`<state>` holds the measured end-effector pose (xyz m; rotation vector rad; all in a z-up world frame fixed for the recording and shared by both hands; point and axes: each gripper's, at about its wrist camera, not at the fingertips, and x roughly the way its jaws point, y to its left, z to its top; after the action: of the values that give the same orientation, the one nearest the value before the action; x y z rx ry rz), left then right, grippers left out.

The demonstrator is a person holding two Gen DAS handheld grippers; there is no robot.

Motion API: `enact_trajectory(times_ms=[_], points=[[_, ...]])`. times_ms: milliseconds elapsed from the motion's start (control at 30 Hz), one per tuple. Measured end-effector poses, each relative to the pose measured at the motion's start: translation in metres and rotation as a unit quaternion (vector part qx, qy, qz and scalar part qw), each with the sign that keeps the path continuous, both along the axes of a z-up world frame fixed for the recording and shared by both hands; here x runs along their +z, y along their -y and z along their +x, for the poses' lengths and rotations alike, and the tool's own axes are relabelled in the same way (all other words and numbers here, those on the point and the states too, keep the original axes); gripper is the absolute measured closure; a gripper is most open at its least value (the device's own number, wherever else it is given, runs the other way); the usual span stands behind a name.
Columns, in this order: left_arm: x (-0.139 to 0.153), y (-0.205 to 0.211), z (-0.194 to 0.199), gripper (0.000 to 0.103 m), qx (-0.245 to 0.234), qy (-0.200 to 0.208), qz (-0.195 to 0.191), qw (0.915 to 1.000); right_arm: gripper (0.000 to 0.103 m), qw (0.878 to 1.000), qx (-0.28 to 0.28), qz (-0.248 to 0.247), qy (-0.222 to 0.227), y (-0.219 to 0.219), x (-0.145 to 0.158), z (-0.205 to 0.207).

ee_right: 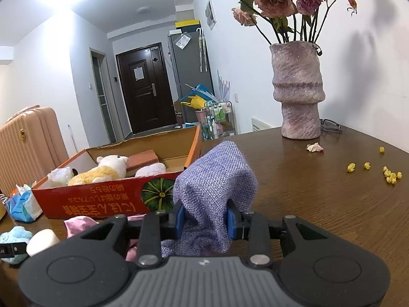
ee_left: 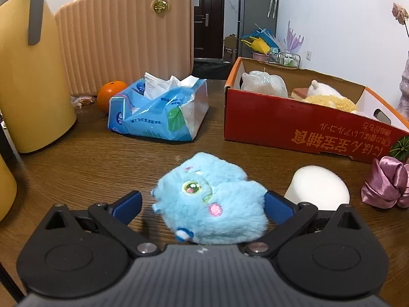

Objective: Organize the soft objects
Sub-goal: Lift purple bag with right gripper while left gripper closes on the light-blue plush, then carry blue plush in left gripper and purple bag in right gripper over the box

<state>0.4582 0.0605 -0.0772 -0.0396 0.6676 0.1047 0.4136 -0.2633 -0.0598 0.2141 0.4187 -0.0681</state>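
A lived-in home, most likely a small apartment. A dark wooden table (ee_right: 319, 192) carries a textured pink-grey ceramic vase (ee_right: 297, 89) of dried roses at 1 o'clock and an opened blue plastic tissue pack (ee_left: 158, 110) at 11 o'clock. A ribbed peach hard-shell suitcase (ee_left: 122, 33) stands behind the table. A dark brown panelled entrance door (ee_right: 145, 89) closes the white-walled hallway at 12 o'clock, beside a tall grey refrigerator (ee_right: 189, 76).

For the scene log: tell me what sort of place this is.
Most likely a lived-in flat, at a wooden table near the entrance hall. A front door stands behind, a suitcase and tissue pack sit on or by the table, and a vase holds dried roses.
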Motion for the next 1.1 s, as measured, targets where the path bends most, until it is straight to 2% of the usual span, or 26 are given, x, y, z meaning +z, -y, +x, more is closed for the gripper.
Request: enact_trajectory(times_ms=[167,267,333,433,700,967,1100], points=[[-0.004,0.002,0.005,0.000,-0.002,-0.010,0.002,1.0000,0.071,1.000,0.003,0.002,-0.003,-0.001,0.000,0.000],[-0.004,0.001,0.005,0.004,-0.003,-0.009,-0.002,0.9999,0.071,1.000,0.003,0.004,-0.004,0.000,-0.001,-0.001],[-0.004,0.000,0.005,0.012,-0.003,-0.009,-0.001,1.0000,0.071,1.000,0.004,0.005,-0.006,0.000,-0.001,-0.001],[-0.004,0.000,0.006,0.017,-0.006,-0.010,-0.002,0.9999,0.071,1.000,0.005,0.005,-0.008,0.000,-0.001,-0.001],[-0.001,-0.004,0.002,0.021,0.005,0.004,-0.007,1.0000,0.071,1.000,0.009,0.002,-0.005,-0.001,0.000,-0.003],[0.011,-0.002,-0.008,0.021,0.006,0.042,-0.001,0.9991,0.071,1.000,0.010,-0.001,0.000,-0.002,0.001,-0.004],[0.017,-0.005,-0.008,0.021,0.015,0.048,-0.019,0.9986,0.071,1.000,0.003,-0.007,0.009,-0.004,0.002,-0.004]])
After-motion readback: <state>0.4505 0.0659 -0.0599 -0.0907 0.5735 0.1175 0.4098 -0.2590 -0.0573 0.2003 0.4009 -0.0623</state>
